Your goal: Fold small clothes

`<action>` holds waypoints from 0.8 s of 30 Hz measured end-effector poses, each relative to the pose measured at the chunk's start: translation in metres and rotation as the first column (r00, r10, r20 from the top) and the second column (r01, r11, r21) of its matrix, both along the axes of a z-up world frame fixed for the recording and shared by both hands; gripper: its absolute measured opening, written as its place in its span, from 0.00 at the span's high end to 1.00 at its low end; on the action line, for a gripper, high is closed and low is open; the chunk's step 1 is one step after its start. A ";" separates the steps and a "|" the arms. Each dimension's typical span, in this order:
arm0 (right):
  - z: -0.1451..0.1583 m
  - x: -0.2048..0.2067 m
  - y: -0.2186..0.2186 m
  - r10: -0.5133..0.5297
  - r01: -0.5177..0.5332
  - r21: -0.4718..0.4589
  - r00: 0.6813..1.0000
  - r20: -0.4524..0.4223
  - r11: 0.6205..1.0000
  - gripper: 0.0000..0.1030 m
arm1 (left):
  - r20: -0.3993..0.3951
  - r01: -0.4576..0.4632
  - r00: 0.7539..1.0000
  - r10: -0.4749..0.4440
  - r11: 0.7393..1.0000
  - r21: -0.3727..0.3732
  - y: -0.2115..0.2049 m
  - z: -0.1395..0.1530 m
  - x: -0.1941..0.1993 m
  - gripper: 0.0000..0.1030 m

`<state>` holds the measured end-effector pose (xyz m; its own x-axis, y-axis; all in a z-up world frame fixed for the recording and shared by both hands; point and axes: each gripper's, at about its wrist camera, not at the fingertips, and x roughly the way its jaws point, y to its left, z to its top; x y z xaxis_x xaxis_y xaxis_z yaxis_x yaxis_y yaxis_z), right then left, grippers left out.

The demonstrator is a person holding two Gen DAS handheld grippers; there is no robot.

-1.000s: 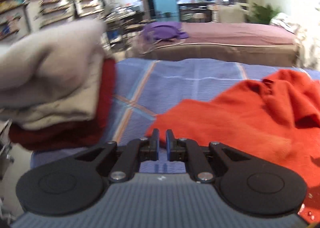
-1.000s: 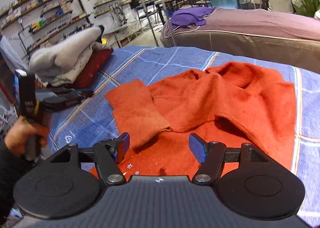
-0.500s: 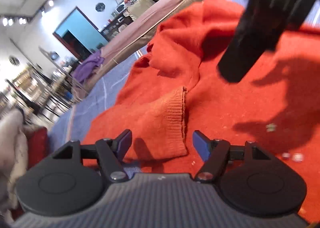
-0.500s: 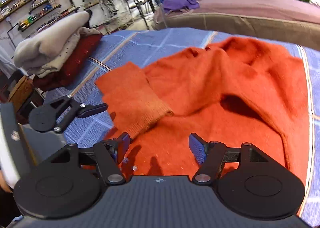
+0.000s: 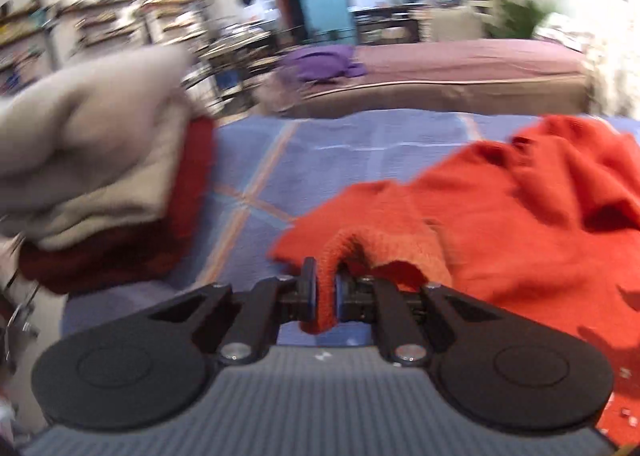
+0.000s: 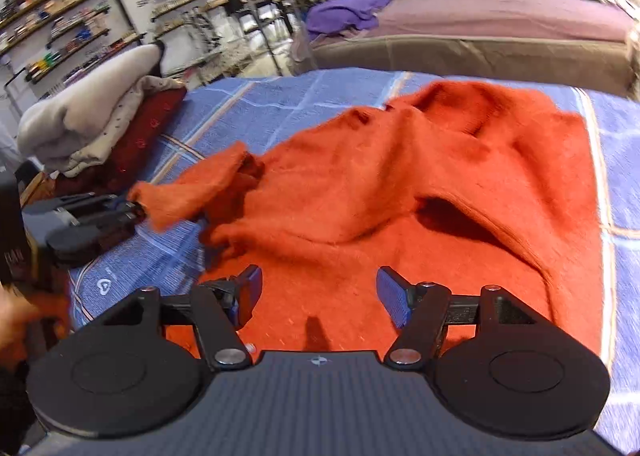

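An orange knit sweater [image 6: 400,191] lies rumpled on a blue plaid sheet [image 6: 288,103]. My left gripper [image 5: 323,288] is shut on the cuff of the sweater's sleeve [image 5: 384,248], which bulges up between the pads. In the right wrist view the left gripper [image 6: 132,209] holds that sleeve [image 6: 200,187] stretched out to the left, a little above the sheet. My right gripper [image 6: 320,292] is open and empty, low over the sweater's lower body.
A stack of folded clothes, grey and cream on dark red [image 6: 92,127], sits at the sheet's left edge and shows in the left wrist view [image 5: 92,175]. A second bed with a purple garment [image 6: 348,13] stands behind. Shelves line the far left wall.
My left gripper opened over the sleeve cuff, then shut on it and pulled the sleeve out to the left. My right gripper stayed open and came a little closer over the sweater.
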<state>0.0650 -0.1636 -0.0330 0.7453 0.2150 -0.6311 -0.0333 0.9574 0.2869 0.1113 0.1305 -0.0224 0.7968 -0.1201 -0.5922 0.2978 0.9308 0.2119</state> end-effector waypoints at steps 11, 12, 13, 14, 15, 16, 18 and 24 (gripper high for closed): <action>-0.019 0.111 0.092 0.153 -0.152 -0.044 0.988 0.012 0.987 0.09 | -0.075 -0.177 0.980 0.186 0.978 0.107 0.053 -0.033 0.002 0.70; -0.023 0.118 0.096 0.134 -0.134 -0.059 0.991 -0.013 0.989 0.11 | -0.083 -0.188 0.977 0.196 0.977 0.102 0.056 -0.035 0.001 0.59; -0.027 0.122 0.100 0.122 -0.124 -0.075 0.992 -0.032 0.989 0.15 | -0.095 -0.194 0.975 0.202 0.977 0.087 0.059 -0.036 0.000 0.57; -0.031 0.126 0.103 0.123 -0.126 -0.075 0.992 -0.042 0.989 0.33 | -0.110 -0.199 0.972 0.206 0.977 0.071 0.062 -0.038 -0.003 0.57; -0.035 0.127 0.104 0.132 -0.135 -0.057 0.990 -0.050 0.989 0.62 | -0.119 -0.196 0.972 0.203 0.978 0.064 0.064 -0.039 -0.005 0.57; -0.036 0.127 0.102 0.123 -0.125 -0.038 0.991 -0.056 0.991 0.78 | -0.124 -0.190 0.972 0.197 0.979 0.067 0.066 -0.040 -0.007 0.57; -0.032 0.117 0.093 0.073 -0.073 -0.008 0.997 -0.007 0.997 0.93 | -0.124 -0.183 0.973 0.193 0.979 0.084 0.066 -0.042 -0.010 0.55; 0.013 0.050 0.020 -0.095 0.096 0.007 0.976 0.194 0.995 0.94 | -0.112 -0.156 0.980 0.163 0.985 0.072 0.060 -0.040 -0.014 0.44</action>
<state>0.1149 -0.1439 -0.0204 0.8706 0.1351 -0.4731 0.0039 0.9596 0.2813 0.0969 0.1907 -0.0622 0.7275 0.0428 -0.6848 0.1728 0.9544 0.2432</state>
